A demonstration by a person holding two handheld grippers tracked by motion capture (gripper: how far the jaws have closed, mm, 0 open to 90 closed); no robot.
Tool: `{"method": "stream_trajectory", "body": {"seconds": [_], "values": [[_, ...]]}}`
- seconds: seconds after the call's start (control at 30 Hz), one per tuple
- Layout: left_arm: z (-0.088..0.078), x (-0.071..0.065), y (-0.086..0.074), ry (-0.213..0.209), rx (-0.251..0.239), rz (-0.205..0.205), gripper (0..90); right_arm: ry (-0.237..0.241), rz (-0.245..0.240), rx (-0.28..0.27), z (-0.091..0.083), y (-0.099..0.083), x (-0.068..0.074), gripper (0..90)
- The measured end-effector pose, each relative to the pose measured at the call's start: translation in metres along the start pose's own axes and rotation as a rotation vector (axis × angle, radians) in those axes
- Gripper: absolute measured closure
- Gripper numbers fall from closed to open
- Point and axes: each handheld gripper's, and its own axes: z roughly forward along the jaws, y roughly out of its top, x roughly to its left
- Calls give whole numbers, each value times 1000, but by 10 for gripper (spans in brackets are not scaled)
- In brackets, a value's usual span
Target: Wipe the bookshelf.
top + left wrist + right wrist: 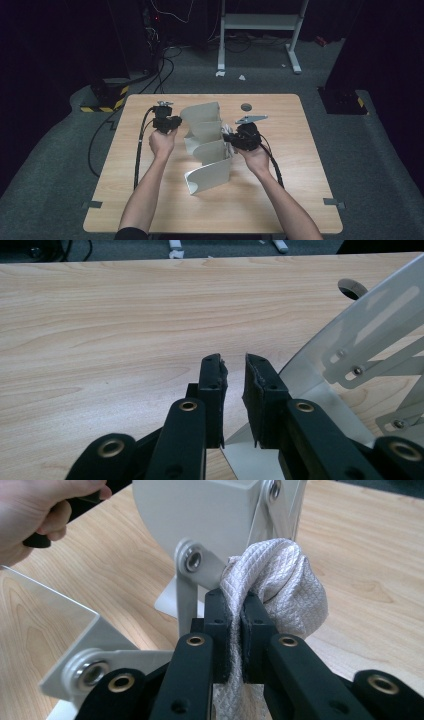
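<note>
Counter (pixel 150 200) first, pale wood, with the white tiered metal rack (pixel 207 150) stood at its middle. At the rack's right side the cloth (pixel 280 580) is pinched fast in the right tongs (pixel 235 615), jaws nearly touching, bunched against a riveted strut. The left tongs (pixel 233 375) are held just left of the rack — a narrow gap between the jaws, nothing gripped. Risk ahead: cloth snagged on a rivet, the unsteadied rack dragged or tipped — should the wipe be pulled hard.
</note>
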Motion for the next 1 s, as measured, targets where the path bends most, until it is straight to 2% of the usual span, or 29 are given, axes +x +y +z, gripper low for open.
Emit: {"method": "stream_trajectory", "body": {"seconds": [0.2, 0.4, 0.5, 0.7, 0.83, 1.0], "values": [[2, -3, 2, -16, 4, 8, 778, 1, 20, -29, -7, 8, -5, 849], [2, -2, 2, -25, 3, 8, 777, -20, -9, -68, -16, 28, -4, 849], [3, -2, 2, -30, 5, 7, 777, -30, -9, -64, -14, 31, -6, 849], [3, -2, 2, -37, 4, 6, 773, -45, 16, -12, 1, 20, -14, 850], [2, -2, 2, -41, 8, 6, 774, -31, 28, 33, 11, 8, -15, 850], [2, -2, 1, -51, 8, 6, 777, -14, 40, 55, 12, -5, -14, 850]]}}
